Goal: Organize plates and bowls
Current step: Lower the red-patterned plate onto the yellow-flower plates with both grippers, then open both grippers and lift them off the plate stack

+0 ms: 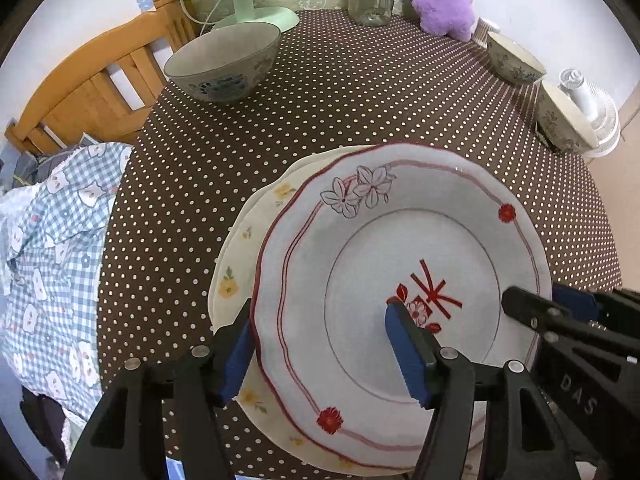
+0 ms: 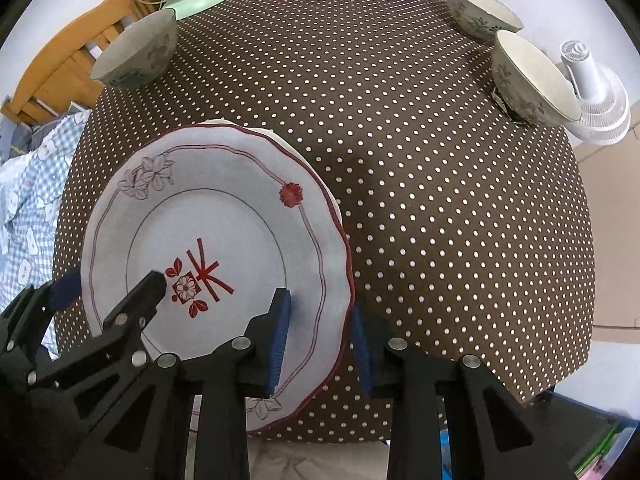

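Your left gripper (image 1: 320,344) straddles the left rim of the red-trimmed plate (image 1: 400,280), one blue pad outside the edge and the other over the plate's well; jaws look apart, pads not pressing, so open around the rim. Your right gripper (image 2: 320,336) straddles the plate's right rim the same way, one pad over the plate face and one outside the edge; jaws are narrow, but you can't tell if the pads actually pinch it. The red-trimmed plate sits on top of a cream plate with yellow flowers (image 1: 236,272), offset so the lower one shows on the left, both near the front edge of the dotted brown tablecloth (image 1: 360,100). One grey bowl (image 1: 224,64) stands at the far left by the green fan (image 1: 240,0). Two floral bowls (image 2: 532,80) sit close together at the far right edge, well apart from the plates.
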A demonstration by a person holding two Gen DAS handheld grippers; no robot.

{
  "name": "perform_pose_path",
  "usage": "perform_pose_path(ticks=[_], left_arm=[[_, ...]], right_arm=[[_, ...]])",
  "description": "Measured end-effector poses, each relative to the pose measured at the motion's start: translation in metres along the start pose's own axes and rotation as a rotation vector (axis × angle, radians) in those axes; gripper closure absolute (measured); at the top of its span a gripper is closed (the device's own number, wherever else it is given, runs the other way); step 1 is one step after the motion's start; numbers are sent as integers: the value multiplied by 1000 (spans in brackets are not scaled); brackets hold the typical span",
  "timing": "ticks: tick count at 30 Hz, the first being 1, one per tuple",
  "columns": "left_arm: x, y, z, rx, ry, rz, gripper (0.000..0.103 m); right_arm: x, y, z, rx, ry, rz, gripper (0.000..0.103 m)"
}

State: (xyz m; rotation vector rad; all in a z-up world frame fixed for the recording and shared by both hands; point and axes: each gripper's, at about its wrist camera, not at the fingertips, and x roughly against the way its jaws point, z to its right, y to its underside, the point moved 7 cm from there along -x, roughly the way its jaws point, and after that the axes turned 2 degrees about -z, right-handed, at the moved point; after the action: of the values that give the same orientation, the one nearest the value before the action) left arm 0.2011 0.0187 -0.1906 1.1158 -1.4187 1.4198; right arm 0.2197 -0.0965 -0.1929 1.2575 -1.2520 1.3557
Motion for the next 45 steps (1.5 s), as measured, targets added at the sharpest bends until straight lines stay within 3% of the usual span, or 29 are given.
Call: perform_pose_path(ticks=[6,12,18,27,30,37,45], left_arm=[[7,-3,6,-43,-28,32,33],[8,-1,-1,-22,-5,28,32],[11,-2,-18,17,8,31,32],[19,6,-24,4,46,52,29],[24,6,-23,-8,67,68,26],[38,2,-18,-22,110,99,17],[73,-19,8,-22,119,216,15]], right_arm=[[-2,-7,-5,24,18,1,71],[-1,-10,-12,61,62,4,71],[5,-11,-32,88,51,29,72],[2,-2,-29,31,45,16,71],[7,4,-20,-15,17,34,66],[39,10,4,-104,26,145,38],[76,5,43,-143,1,259,34]])
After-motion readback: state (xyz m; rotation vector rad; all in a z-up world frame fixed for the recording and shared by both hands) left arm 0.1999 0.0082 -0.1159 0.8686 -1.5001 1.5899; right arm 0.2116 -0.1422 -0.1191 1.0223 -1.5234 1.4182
